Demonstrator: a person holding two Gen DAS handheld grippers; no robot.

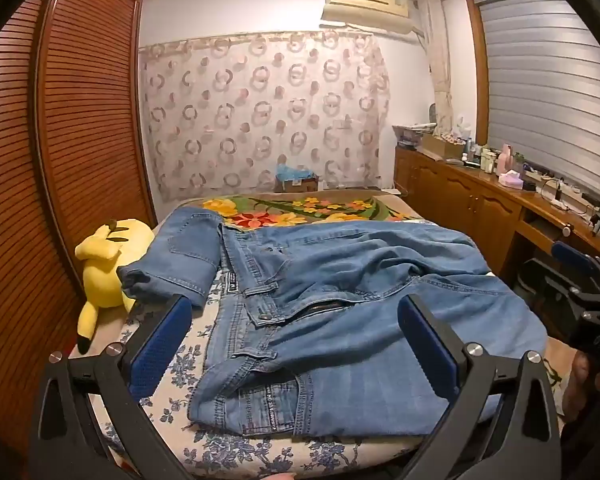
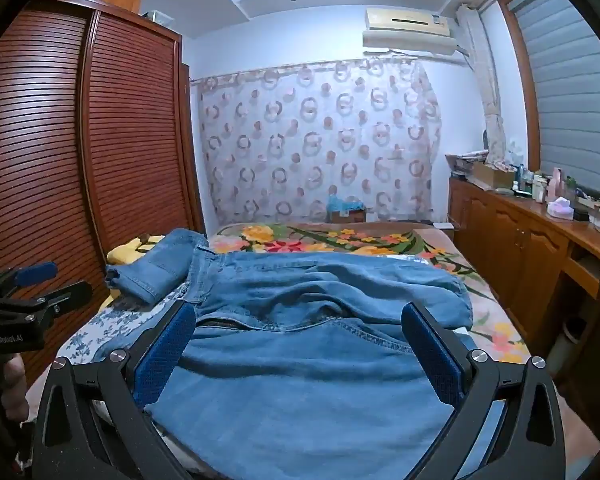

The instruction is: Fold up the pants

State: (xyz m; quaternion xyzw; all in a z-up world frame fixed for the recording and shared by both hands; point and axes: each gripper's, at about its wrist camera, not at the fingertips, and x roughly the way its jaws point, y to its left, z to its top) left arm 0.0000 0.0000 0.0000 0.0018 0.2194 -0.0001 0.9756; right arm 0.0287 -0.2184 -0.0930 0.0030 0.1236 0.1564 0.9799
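While we hover short of any grasp, step: pre-fold, nothing gripped yet.
pants: blue jeans [image 1: 340, 304] sprawled across the bed [image 1: 228, 452], waistband and fly toward the near-left, rumpled; one leg end [image 1: 172, 268] doubled back at far left, the rest bunched toward the right.
left tool [image 1: 296, 344]: fingers spread wide, empty, poised over the waistband area near the bed's front edge.
right tool [image 2: 300, 352]: also spread wide, holding nothing, above the near denim panel.
next move, our guess: we need each tool to come down on an edge of the denim, close on it, then flatten and align the legs before folding.
risk: thick bunched fabric may slip a shallow pinch.
surroundings: yellow plush [image 1: 104, 264] just beside the leg end; wooden wardrobe [image 1: 80, 120] left.
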